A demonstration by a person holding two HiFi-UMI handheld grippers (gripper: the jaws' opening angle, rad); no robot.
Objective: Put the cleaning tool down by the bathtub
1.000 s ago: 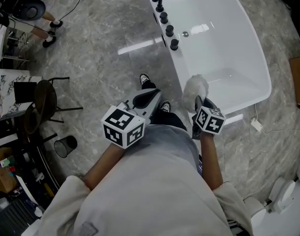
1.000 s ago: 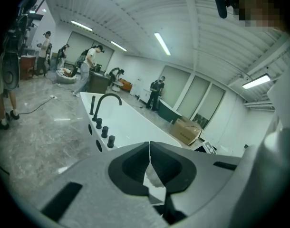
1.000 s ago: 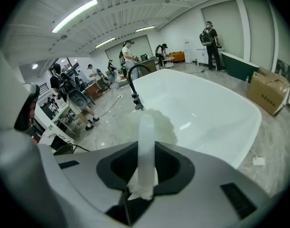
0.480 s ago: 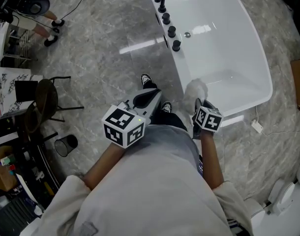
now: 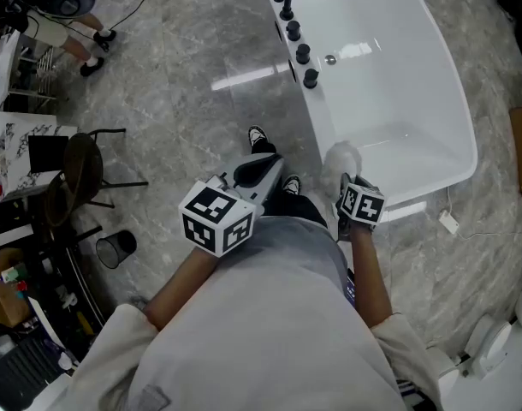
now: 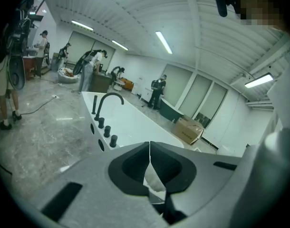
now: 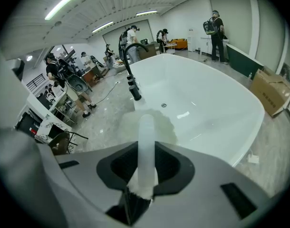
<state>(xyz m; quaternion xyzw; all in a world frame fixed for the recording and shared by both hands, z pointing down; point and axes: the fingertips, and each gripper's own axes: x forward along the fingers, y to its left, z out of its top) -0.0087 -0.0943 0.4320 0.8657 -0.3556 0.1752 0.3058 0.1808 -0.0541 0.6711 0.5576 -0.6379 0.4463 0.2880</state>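
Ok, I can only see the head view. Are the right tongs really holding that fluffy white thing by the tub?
Observer: Yes. In the right gripper view, the right tongs are shut on the tool, on its smooth white handle.
Operator: Where's the fluffy bit?
Observer: The fluffy head is at the handle's far end, in front of the near edge of the tub.
Operator: And the left tongs?
Observer: The left tongs are shut too. Something pale shows low between them, and I can't tell what it is.
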